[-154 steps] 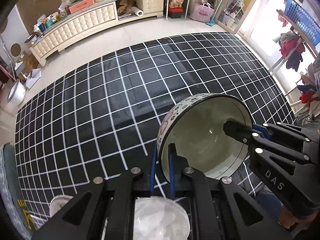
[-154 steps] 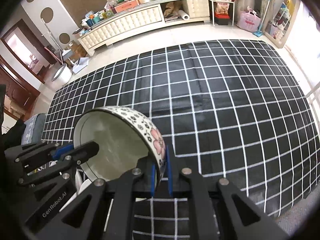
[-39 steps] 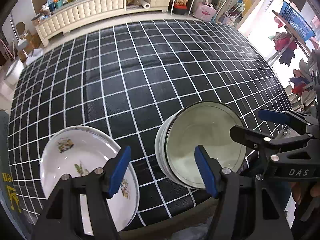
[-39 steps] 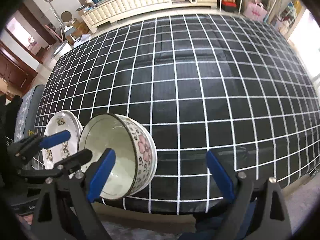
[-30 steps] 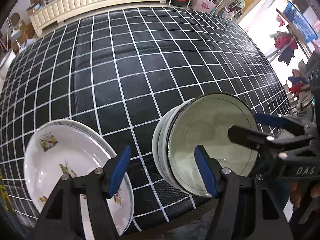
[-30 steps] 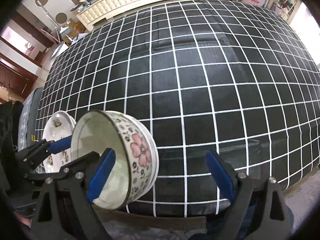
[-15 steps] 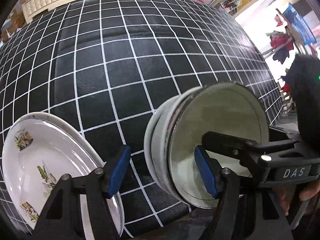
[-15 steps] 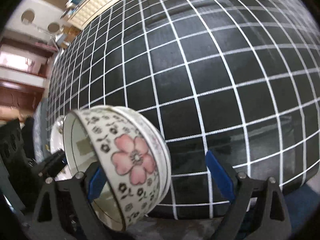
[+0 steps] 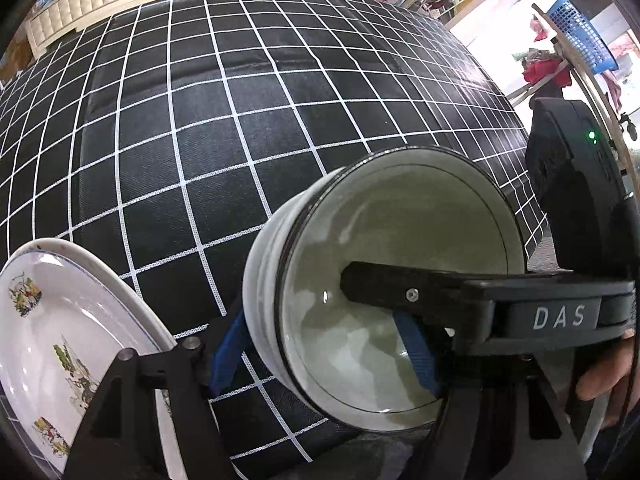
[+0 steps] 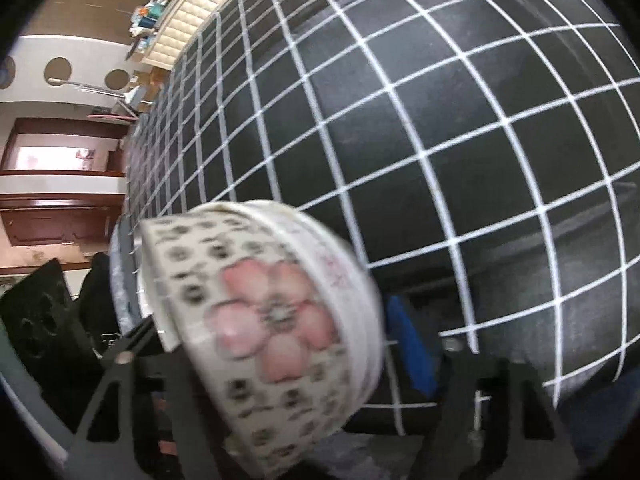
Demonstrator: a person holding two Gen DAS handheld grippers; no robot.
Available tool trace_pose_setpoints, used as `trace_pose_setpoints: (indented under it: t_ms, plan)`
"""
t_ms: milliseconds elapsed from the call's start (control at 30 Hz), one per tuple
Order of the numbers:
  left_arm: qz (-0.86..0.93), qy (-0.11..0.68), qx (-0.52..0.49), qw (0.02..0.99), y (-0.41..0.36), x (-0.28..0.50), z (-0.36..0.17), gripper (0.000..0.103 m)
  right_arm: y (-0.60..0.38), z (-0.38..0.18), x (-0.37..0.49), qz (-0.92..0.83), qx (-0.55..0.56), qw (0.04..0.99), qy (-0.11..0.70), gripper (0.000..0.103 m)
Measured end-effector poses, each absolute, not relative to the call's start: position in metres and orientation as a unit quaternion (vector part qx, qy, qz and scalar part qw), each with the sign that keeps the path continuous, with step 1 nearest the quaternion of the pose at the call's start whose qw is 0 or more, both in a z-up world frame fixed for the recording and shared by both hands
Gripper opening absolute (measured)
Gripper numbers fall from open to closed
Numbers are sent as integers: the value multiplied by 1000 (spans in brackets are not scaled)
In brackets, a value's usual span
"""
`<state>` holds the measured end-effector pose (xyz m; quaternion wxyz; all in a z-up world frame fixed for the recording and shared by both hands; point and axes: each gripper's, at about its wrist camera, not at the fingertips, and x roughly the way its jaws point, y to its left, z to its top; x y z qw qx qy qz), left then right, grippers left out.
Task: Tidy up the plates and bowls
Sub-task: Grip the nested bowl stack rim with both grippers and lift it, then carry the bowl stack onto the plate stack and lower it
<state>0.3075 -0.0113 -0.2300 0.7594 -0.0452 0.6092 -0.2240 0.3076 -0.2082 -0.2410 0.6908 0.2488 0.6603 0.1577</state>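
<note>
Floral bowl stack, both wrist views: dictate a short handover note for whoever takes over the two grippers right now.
Left gripper: jaws opening, astride the near wall of the floral bowl stack; grip unclear.
Right gripper: jaws closing with the stack between them; contact is blurred.
Things: the nested bowls are tilted, mouth toward the left camera, at the near edge of the checked tablecloth. The illustrated plates are stacked to their left.
Done: bowls nested, plates stacked.
Left: probably set the bowls upright beside the plates, then release.
</note>
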Motion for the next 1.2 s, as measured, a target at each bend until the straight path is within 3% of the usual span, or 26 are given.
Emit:
trace_pose_setpoints:
  t_ms: [433, 767, 1200]
  plan:
    - [-207, 609, -34, 765, -26, 287, -223, 67, -200, -225, 292, 138, 215, 720, 645, 67]
    - [-199, 585, -30, 786, -40, 261, -185, 66, -168, -192, 293, 155, 193, 733, 634, 67]
    - [-107, 562, -63, 817, 26, 243, -130, 66, -71, -175, 311, 231, 156, 713, 643, 67]
